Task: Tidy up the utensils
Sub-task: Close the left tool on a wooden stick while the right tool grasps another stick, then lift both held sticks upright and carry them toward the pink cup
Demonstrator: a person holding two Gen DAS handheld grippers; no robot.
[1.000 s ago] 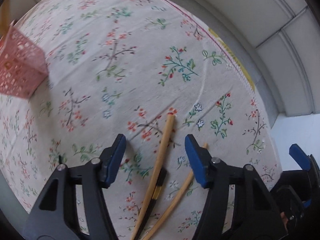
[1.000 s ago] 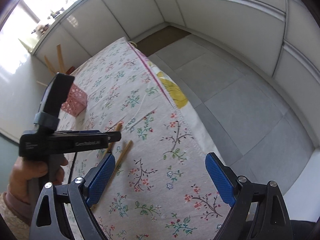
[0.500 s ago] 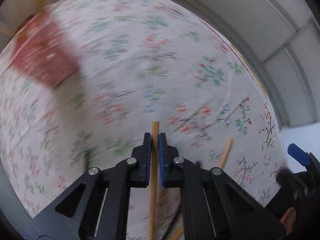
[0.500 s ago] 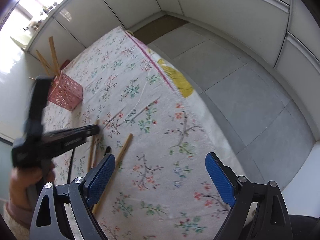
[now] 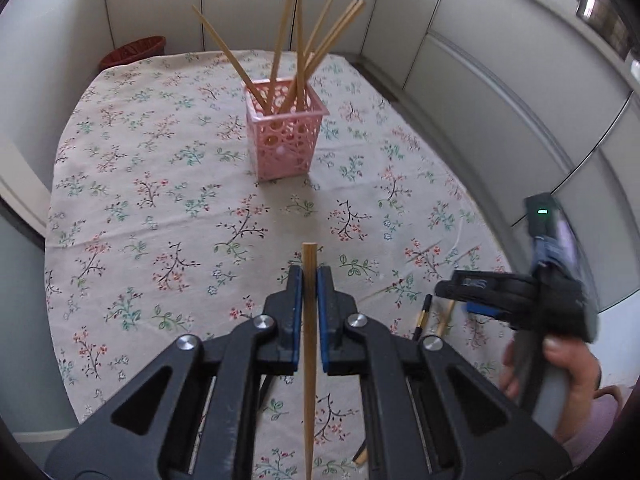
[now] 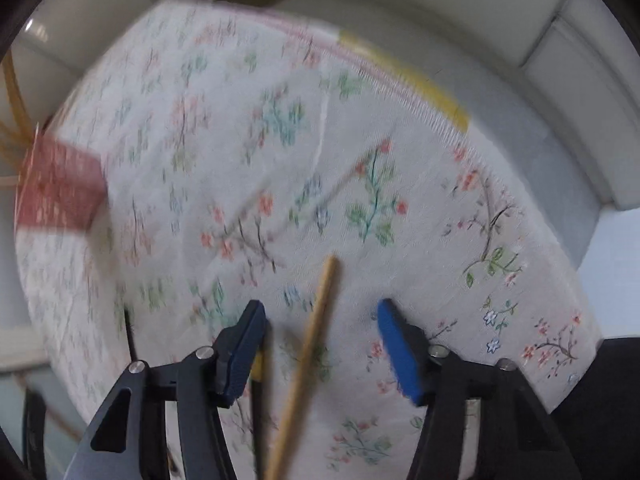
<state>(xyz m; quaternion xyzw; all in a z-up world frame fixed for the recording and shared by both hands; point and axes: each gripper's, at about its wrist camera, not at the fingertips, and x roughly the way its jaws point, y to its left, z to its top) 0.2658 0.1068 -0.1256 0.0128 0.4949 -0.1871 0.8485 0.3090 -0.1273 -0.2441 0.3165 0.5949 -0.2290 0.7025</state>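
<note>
My left gripper (image 5: 308, 280) is shut on a wooden chopstick (image 5: 309, 320) and holds it above the floral tablecloth, pointing at the pink lattice basket (image 5: 286, 140), which holds several upright chopsticks (image 5: 298, 44). My right gripper (image 6: 320, 320) is open and low over the cloth, its jaws on either side of another wooden chopstick (image 6: 308, 352) lying there. A black chopstick with a gold band (image 6: 258, 364) lies by its left finger. In the left wrist view the right gripper (image 5: 492, 300) is at the right, over the black chopstick (image 5: 422, 318) and a wooden one (image 5: 446, 318).
The table (image 5: 160, 208) carries a floral tablecloth with a yellow-and-pink hem (image 6: 404, 76) at its edge. A red-brown wicker basket (image 5: 134, 50) stands on the floor beyond the far left corner. White cabinet fronts (image 5: 500, 92) run along the right. The pink basket (image 6: 60, 188) shows blurred in the right wrist view.
My left gripper closed on a wooden chopstick, lifted it and swung towards the pink basket. My right gripper dropped from high above the table to straddle a chopstick on the cloth.
</note>
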